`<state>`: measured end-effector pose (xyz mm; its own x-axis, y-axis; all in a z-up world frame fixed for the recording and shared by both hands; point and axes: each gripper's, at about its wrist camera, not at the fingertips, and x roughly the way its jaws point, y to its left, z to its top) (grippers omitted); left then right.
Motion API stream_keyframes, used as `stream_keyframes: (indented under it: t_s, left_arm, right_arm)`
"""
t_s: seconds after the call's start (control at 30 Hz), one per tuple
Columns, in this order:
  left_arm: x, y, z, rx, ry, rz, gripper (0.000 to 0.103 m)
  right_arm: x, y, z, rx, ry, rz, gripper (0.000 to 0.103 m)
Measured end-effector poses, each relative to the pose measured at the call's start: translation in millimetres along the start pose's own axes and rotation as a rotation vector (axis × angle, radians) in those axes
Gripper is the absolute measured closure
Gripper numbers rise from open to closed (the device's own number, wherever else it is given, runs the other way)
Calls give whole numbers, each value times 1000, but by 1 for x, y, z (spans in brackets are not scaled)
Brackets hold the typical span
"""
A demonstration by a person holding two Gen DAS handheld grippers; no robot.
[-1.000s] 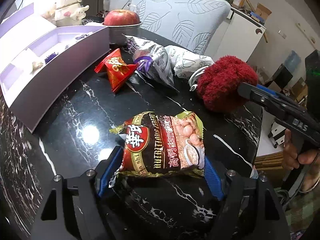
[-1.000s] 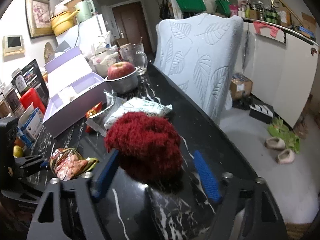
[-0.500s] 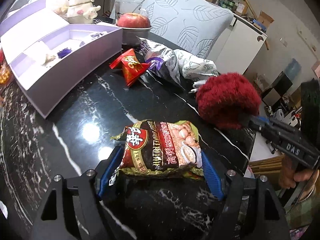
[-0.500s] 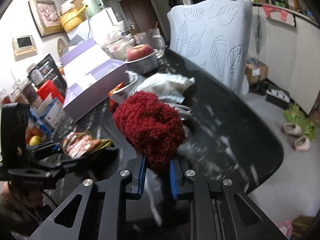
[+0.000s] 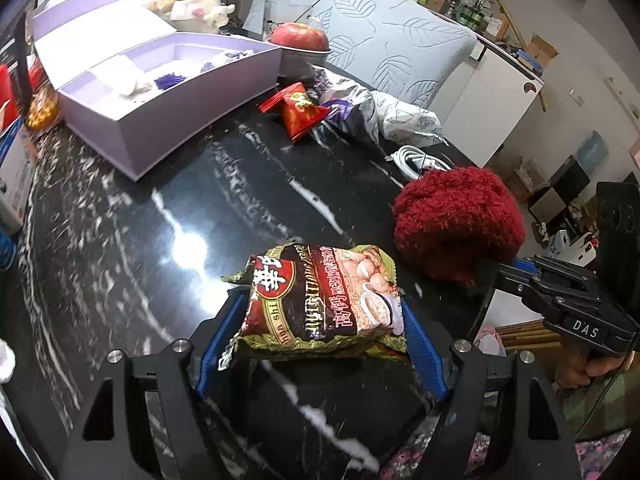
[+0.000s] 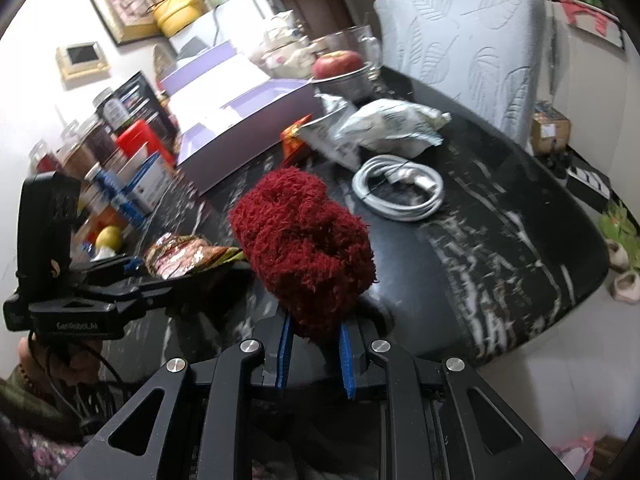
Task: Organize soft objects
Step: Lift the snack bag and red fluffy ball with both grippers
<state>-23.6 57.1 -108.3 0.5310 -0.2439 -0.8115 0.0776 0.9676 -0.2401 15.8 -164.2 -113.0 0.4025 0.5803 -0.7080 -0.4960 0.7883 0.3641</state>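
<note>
- The fuzzy dark-red yarn bundle (image 6: 304, 248) is shaggy and rounded, raised over the black marble tabletop (image 6: 500, 216).
- The right gripper (image 6: 314, 344) has clamped its blue pads tightly onto the bundle's lower end.
- The left gripper (image 5: 320, 332) grips a brown-and-green foil snack packet (image 5: 320, 300) by its sides, jaws moderately wide.

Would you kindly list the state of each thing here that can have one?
Left claw: shut on the snack bag.
Right claw: shut on the red fluffy ball.
Purple box: open.
Cable: coiled, lying free.
Apple: in its metal bowl.
</note>
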Motion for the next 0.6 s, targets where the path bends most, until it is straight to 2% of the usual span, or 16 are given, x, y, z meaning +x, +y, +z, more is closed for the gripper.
stream_keyframes:
  t_s: [0.1, 0.2, 0.23, 0.27, 0.33, 0.4, 0.53, 0.6]
  left_arm:
    - [-4, 3, -5, -2, 0, 6, 27]
    - [-2, 7, -7, -15, 17, 9, 26]
    - [4, 9, -7, -22, 43, 14, 24]
    - [4, 9, -7, -13, 35, 29, 22]
    - [8, 7, -6, 9, 38, 64, 21]
    - [11, 6, -5, 26, 35, 85, 21]
    - [15, 6, -2, 30, 22, 103, 21]
    - [16, 8, -1, 27, 19, 105, 21]
  right_arm:
    - [1, 8, -2, -19, 6, 14, 83]
    - [2, 10, -1, -28, -5, -10, 80]
    - [2, 11, 0, -30, -7, -18, 72]
    - [2, 11, 1, -32, -9, -29, 51]
    - [2, 11, 3, -36, -14, -60, 34]
    - [1, 12, 6, -50, -30, -70, 33]
    - [2, 15, 11, -87, -44, -103, 19]
    - [3, 19, 15, -114, -57, -122, 18]
